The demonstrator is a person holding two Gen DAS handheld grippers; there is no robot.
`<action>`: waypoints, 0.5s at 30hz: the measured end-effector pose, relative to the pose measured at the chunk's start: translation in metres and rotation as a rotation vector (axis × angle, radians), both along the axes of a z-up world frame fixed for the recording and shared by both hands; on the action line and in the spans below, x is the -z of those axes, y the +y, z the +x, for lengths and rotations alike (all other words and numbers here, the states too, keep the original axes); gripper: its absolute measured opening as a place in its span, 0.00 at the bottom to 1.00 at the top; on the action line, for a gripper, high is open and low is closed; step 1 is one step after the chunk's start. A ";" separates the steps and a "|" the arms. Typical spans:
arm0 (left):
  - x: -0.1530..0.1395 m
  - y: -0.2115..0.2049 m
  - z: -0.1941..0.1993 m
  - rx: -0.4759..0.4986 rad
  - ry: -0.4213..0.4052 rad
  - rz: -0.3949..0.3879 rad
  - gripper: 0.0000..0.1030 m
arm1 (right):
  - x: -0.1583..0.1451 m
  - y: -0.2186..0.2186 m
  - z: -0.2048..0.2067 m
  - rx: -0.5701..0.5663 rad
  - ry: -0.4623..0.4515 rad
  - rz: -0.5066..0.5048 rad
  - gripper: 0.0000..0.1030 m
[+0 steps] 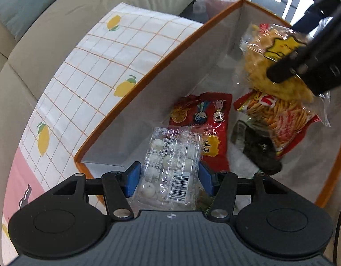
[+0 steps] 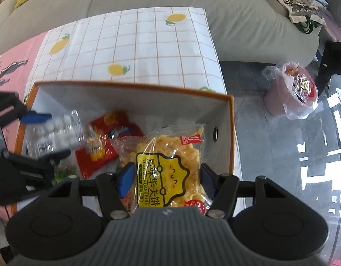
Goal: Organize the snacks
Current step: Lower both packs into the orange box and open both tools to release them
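Observation:
An orange-rimmed storage box with white inner walls holds snacks: a red packet, a red bag of stick snacks and a dark seaweed pack. My left gripper is shut on a clear pack of white round sweets, held over the box's near end. My right gripper is shut on a clear bag of yellow waffle crisps, held above the box; in the left wrist view the bag hangs at the right. The left gripper and its pack show at the left in the right wrist view.
The box stands on a lemon-print checked cloth with a pink part at the left. A beige sofa lies behind. A pink bin with a plastic bag liner stands on the grey floor at the right.

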State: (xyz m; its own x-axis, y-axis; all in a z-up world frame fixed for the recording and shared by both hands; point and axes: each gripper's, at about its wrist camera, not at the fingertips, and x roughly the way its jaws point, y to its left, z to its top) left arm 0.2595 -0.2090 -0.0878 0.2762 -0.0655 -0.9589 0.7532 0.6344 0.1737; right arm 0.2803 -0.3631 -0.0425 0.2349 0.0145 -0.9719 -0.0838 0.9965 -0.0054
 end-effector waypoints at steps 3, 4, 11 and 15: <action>0.007 -0.002 0.003 0.015 -0.007 0.014 0.63 | 0.006 0.003 0.011 0.012 0.005 0.004 0.60; 0.008 -0.002 0.004 0.019 -0.009 0.018 0.63 | 0.009 0.003 0.016 0.020 0.007 0.003 0.60; 0.019 -0.003 0.009 0.020 0.002 0.021 0.64 | 0.025 0.003 0.032 0.050 0.025 -0.031 0.61; 0.017 -0.003 0.009 0.017 0.002 0.012 0.70 | 0.026 0.002 0.034 0.058 0.039 -0.052 0.61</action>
State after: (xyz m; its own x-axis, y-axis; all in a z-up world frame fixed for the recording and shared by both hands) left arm 0.2684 -0.2121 -0.1052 0.2733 -0.0582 -0.9602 0.7639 0.6197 0.1799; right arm 0.3145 -0.3608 -0.0687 0.1960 -0.0493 -0.9794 -0.0266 0.9981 -0.0556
